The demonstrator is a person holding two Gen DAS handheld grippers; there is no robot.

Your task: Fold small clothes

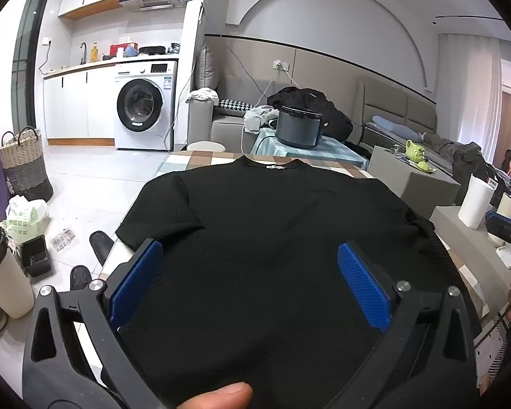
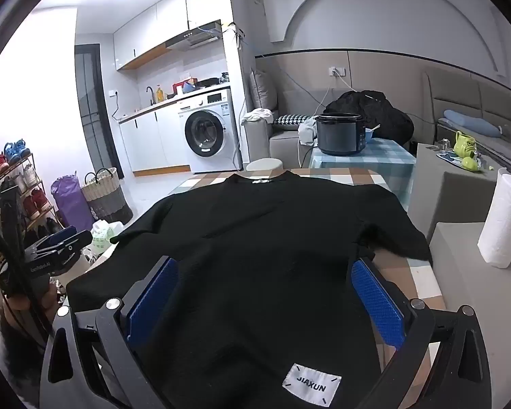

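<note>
1. A black short-sleeved top (image 1: 272,225) lay spread flat across a checked tablecloth (image 2: 327,175) at the centre of both wrist views, its neckline toward the top of the frame and its hem toward the bottom.

2. The left gripper (image 1: 250,279) hovered over the lower part of the garment, its 2 blue pads (image 1: 138,281) spread wide apart and gripping nothing.

3. The right gripper (image 2: 264,298) was likewise held apart and empty above the hem, where a white label (image 2: 311,388) reading JIAXUN sat at the bottom centre of the right wrist view.

4. The fabric looked like a thin, ribbed knit, matte and limp, with 1 sleeve reaching toward the left of the frame and the other slightly rumpled at the right, where a fold had bunched near the table edge.

5. No fold appeared to have been made yet; the step in hand seemed to be choosing a first grip.

6. To do it well, each set of pads would likely need to pinch the cloth at matching points on opposite sides, so the fold line ran straight.

7. The rumpled right sleeve would probably be best smoothed first, since soft knit tends to drag and crease when lifted unevenly.
</note>
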